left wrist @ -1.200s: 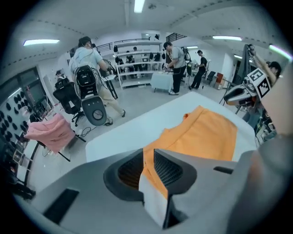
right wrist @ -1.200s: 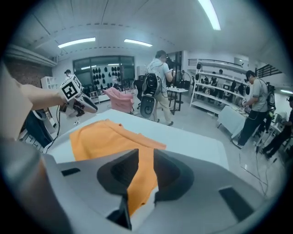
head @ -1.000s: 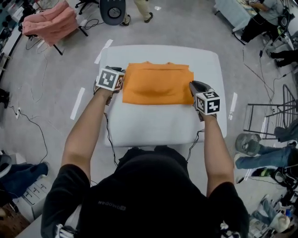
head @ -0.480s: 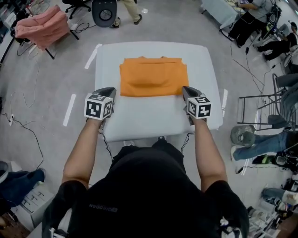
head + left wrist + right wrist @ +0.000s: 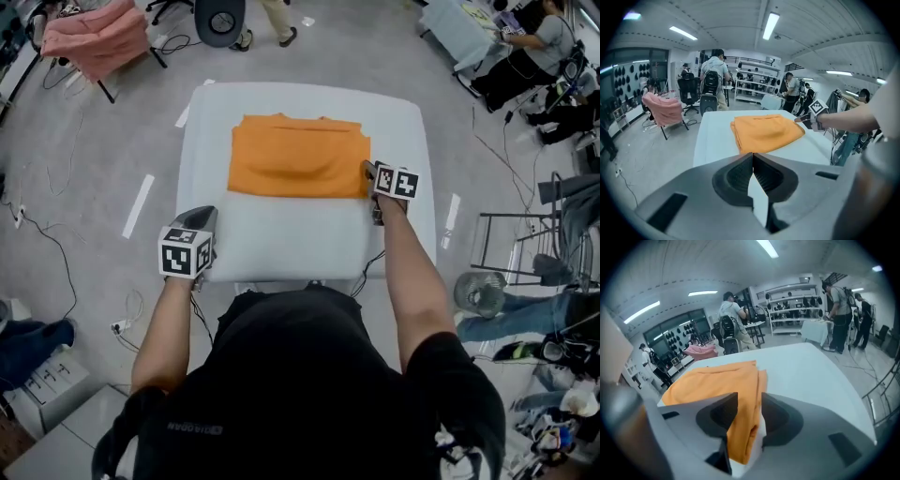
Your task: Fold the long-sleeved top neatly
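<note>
The orange long-sleeved top lies folded into a rectangle on the far half of the white table. My right gripper sits at the top's near right corner. In the right gripper view its jaws have just been opening and stand apart, with the top's folded edge between them, not pinched. My left gripper hovers over the table's near left corner, away from the top, shut with nothing in it. The left gripper view shows the top ahead and the right gripper at its corner.
A pink garment hangs on a rack at the far left, beside an office chair. A fan and a wire frame stand right of the table. Cables trail on the floor at left. People stand at the far right.
My left gripper has drawn back from the top's left edge to the table's near left corner. My right gripper pulled back, then came forward to the top's near right corner.
</note>
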The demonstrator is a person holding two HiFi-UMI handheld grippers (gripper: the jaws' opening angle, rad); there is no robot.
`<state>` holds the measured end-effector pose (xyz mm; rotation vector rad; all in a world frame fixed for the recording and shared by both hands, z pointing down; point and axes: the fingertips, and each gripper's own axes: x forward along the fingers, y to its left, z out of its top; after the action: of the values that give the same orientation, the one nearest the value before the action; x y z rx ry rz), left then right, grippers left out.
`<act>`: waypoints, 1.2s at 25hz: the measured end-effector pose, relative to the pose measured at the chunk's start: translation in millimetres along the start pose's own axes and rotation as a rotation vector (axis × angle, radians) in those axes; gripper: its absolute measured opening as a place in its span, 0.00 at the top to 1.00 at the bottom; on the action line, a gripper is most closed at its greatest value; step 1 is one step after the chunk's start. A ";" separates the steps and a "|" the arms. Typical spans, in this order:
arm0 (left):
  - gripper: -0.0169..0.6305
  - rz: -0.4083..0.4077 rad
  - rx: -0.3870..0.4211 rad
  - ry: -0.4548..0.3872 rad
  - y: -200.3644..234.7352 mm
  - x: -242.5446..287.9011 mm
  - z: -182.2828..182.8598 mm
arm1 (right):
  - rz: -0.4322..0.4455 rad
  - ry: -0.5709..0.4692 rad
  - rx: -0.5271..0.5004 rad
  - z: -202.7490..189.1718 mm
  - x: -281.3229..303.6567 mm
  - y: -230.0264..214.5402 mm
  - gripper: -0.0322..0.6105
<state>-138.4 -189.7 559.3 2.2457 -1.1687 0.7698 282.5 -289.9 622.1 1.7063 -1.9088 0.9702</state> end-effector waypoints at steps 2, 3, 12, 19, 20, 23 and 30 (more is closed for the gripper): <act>0.96 0.015 -0.018 0.002 -6.3 -3.1 -4.6 | 0.030 0.025 0.080 -1.2 14.8 -9.4 0.68; 0.96 0.022 -0.025 0.006 -9.1 -3.5 -7.1 | 0.045 0.033 0.106 -0.4 20.9 -11.6 0.67; 0.96 0.081 -0.111 0.017 -19.0 -2.6 -19.8 | 0.054 0.152 0.108 -12.9 50.3 -16.6 0.62; 0.96 0.091 -0.113 0.015 -31.5 3.8 -13.7 | -0.025 0.191 -0.029 -10.8 55.1 -5.3 0.72; 0.96 0.089 -0.113 0.018 -32.5 4.3 -13.7 | -0.029 0.189 -0.043 -9.4 56.0 -3.4 0.74; 0.96 0.090 -0.128 0.028 -30.2 1.9 -18.5 | 0.015 0.185 0.003 -8.2 61.0 -0.5 0.78; 0.96 0.099 -0.157 0.053 -11.5 -4.4 -31.4 | 0.206 0.205 0.134 -1.2 61.0 -4.1 0.87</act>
<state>-138.9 -161.0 577.1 2.0405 -1.2768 0.7434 275.6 -331.5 666.4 1.4338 -1.9475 1.3232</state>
